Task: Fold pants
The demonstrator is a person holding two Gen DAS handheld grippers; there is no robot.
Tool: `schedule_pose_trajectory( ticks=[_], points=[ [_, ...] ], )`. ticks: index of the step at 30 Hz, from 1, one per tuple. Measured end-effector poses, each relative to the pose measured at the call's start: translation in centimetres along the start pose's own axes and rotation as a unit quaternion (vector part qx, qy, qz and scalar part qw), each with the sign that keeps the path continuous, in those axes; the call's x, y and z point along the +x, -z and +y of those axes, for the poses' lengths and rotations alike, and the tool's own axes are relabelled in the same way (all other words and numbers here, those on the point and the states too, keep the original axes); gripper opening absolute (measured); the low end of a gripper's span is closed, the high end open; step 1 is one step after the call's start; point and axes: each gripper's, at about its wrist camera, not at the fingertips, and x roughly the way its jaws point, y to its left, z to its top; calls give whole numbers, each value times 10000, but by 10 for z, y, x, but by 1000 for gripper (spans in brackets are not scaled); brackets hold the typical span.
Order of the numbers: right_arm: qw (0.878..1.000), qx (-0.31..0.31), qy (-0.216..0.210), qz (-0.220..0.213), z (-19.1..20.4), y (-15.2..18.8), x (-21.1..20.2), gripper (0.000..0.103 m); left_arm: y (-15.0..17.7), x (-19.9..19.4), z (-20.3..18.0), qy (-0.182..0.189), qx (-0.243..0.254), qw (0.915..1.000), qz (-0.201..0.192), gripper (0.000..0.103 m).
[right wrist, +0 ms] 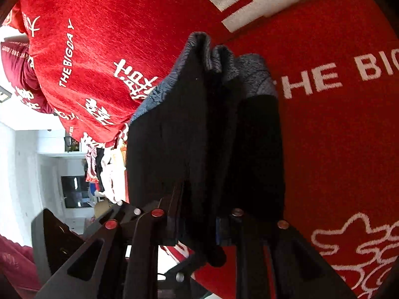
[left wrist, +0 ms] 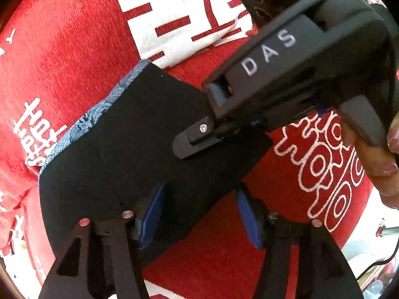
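Note:
Black pants [left wrist: 124, 137] with a blue-grey patterned waistband [left wrist: 92, 114] lie folded on a red blanket. My left gripper [left wrist: 199, 216] hangs over their near edge, open, with its blue pads [left wrist: 152, 214] wide apart; the cloth's corner lies under and between them, unpressed. The right gripper [left wrist: 194, 139], held by a hand [left wrist: 374, 154], reaches in from the upper right with its tip on the pants. In the right wrist view the right gripper [right wrist: 199, 226] is shut on a bunched fold of the pants [right wrist: 174, 124], and the waistband [right wrist: 249, 74] shows beyond.
The red blanket [left wrist: 62, 49] with white lettering covers the whole surface. A white patch with red bars [left wrist: 174, 25] lies beyond the pants. The blanket's edge drops off at the lower right [left wrist: 349, 236]. A pile of other clothes [right wrist: 104, 164] sits past the left edge.

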Motion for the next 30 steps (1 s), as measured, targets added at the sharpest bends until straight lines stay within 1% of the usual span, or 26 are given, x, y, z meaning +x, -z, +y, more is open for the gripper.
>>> schedule_pose_trajectory(
  ticks=[2, 3, 4, 5, 6, 7, 9, 10, 12, 14, 16, 17, 20, 22, 24, 27, 30],
  points=[
    [9999, 1, 139, -16, -1, 5, -1, 22, 0, -3, 5, 124, -87, 9999, 72, 59],
    [9996, -48, 285, -17, 2, 8, -2, 23, 0, -5, 9, 192, -150, 9996, 120, 60],
    [9990, -130, 437, -26, 5, 8, -6, 28, 0, -8, 13, 244, -221, 9993, 173, 66],
    [9972, -272, 696, -41, 14, 10, -7, 30, 1, -12, 17, 233, -297, 9991, 212, 73],
    [9948, -377, 948, -51, 19, 13, -4, 32, 2, -17, 24, 157, -420, 9988, 220, 84],
    [9920, -459, 1174, -61, 25, 15, -4, 35, 3, -22, 29, 158, -511, 9984, 203, 85],
    [9876, -492, 1487, -113, 35, 20, -5, 38, 8, -32, 43, 327, -755, 9963, 268, 85],
    [9866, -443, 1565, -129, 40, 22, -4, 39, 10, -34, 49, 363, -859, 9952, 309, 85],
    [9849, -319, 1691, -170, 42, 27, -5, 41, 18, -38, 67, 397, -1139, 9916, 473, 85],
    [9801, -270, 1954, -230, 44, 33, -6, 45, 33, -40, 86, 369, -1463, 9865, 633, 85],
    [9723, -230, 2318, -204, 44, 39, -2, 59, 43, -41, 103, 219, -1704, 9822, 755, 85],
    [9684, -213, 2477, -186, 44, 42, -1, 61, 47, -39, 113, 121, -1795, 9804, 799, 85],
    [9652, -32, 2606, -207, 42, 49, 1, 62, 61, -41, 131, -76, -1978, 9762, 888, 85],
    [9609, 79, 2759, -214, 44, 53, 3, 67, 71, -40, 145, -148, -2120, 9725, 956, 85],
    [9548, 182, 2964, -146, 45, 59, 5, 69, 79, -40, 155, -151, -2223, 9695, 1023, 85],
    [9459, 249, 3233, -90, 51, 72, 6, 69, 91, -36, 166, -86, -2338, 9655, 1139, 85],
    [9467, 313, 3203, -163, 61, 88, 3, 69, 102, -34, 174, -32, -2372, 9637, 1223, 85]
  ],
)
